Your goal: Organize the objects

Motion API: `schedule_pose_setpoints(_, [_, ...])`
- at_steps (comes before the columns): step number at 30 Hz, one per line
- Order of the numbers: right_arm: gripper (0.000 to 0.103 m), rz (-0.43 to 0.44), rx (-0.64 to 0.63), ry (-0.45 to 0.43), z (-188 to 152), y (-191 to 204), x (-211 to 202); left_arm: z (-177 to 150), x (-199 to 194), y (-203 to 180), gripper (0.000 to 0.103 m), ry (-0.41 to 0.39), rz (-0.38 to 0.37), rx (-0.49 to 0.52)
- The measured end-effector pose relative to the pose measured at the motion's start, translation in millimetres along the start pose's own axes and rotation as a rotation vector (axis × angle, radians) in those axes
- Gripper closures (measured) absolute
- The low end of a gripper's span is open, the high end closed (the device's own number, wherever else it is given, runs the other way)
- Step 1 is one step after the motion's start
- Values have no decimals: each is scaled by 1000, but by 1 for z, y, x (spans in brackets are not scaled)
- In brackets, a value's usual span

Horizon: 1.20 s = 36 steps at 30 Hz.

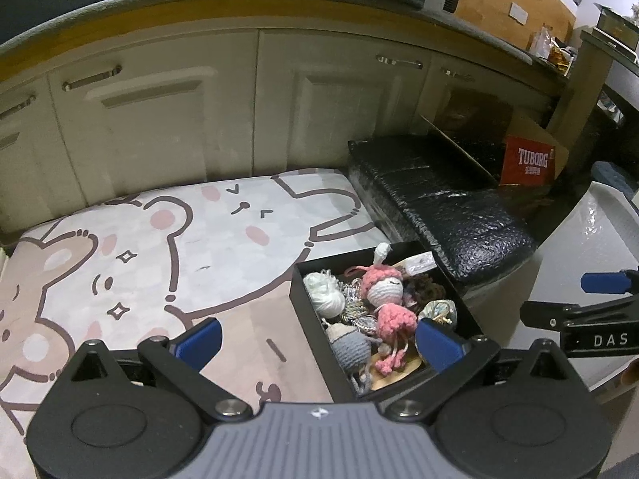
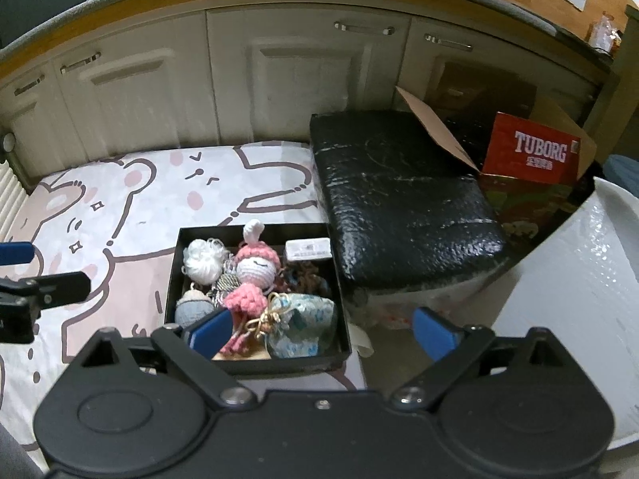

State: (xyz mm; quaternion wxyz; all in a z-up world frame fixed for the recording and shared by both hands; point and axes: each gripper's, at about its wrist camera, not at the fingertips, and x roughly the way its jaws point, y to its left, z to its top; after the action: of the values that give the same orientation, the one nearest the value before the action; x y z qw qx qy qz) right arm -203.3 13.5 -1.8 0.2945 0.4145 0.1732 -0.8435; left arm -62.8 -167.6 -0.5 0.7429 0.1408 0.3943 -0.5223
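A black box (image 1: 309,319) sits on the cartoon bear mat (image 1: 159,247), filled with several crochet toys: a pink-capped white doll (image 1: 383,285), a pink octopus (image 1: 395,319), a white yarn ball (image 1: 325,293) and a grey doll (image 1: 351,345). The same box (image 2: 175,271) shows in the right wrist view with a teal pouch (image 2: 307,321) and a small white packet (image 2: 308,248). My left gripper (image 1: 317,337) is open and empty, hovering over the box's near left side. My right gripper (image 2: 321,329) is open and empty over the box's near right corner.
A black foil-wrapped block (image 2: 399,195) lies right of the box. An open cardboard box with a red Tuborg carton (image 2: 535,151) stands behind it. White cabinet doors (image 2: 279,80) back the mat. A white surface (image 2: 579,279) lies at the right.
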Motion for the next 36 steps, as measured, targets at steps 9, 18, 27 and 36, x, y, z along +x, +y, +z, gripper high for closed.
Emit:
schedule_pose_setpoints(9, [4,-11,1,-4,-6,4,-13,-8,-13,3,1,-11,27,-8])
schedule_pose_setpoints(18, [3,4,13,-14,-10,7,-24,-13,-18,7,1,-3,58,-15])
schedule_pose_setpoints(27, [3,2,-2,-13,-12,13,-26,-16,-15,7,1,22,85,-9])
schedule_pose_setpoints(36, [3,8,-7,-4,-12,15,-24,-17,-14,7,1,31,92,-7])
